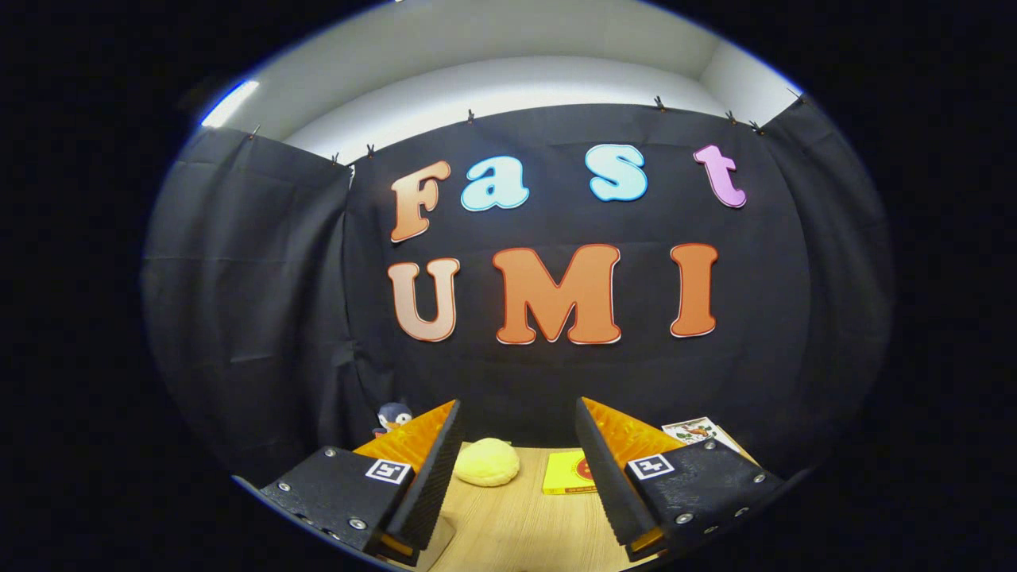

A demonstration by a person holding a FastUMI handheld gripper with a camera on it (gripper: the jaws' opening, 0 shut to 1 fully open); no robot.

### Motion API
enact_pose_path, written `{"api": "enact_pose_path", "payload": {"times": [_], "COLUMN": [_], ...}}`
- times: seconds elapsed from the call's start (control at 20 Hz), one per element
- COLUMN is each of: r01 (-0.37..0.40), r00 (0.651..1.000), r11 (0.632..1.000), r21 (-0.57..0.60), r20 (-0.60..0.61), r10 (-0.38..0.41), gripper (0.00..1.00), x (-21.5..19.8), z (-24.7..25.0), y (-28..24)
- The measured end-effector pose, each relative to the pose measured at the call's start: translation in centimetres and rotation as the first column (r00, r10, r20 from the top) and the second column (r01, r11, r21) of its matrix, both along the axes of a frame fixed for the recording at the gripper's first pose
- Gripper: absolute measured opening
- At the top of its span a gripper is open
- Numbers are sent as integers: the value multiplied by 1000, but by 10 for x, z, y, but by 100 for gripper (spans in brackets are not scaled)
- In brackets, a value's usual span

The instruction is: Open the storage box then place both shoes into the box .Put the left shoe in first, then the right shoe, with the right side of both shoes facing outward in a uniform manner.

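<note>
Gripper view: claw spread wide, grasping nothing, above a wooden table with a yellow bun.

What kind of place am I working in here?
Probably a staged recording booth rather than a real home: black cloth wall clipped up behind a wooden table with props, a yellow round lump and a penguin toy. The hand-held gripper is open.

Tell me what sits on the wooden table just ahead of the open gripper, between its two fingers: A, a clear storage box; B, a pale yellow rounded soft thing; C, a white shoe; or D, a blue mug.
B. A pale yellow rounded soft thing lies on the wooden table just beyond the gap of the gripper, whose fingers stand apart, holding nothing.
</note>
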State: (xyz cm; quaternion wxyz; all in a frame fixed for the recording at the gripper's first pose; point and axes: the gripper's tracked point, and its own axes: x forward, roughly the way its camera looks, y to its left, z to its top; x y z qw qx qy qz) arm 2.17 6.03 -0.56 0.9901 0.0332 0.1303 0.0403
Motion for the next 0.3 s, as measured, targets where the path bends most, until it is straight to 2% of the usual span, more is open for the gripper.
{"api": "enact_pose_path", "payload": {"times": [0.3], "r01": [-1], "r00": [999], "r11": [1000], "r21": [20], "r20": [37], "r10": [1], "gripper": [84], "x": [2], "z": [32], "y": [-3]}}
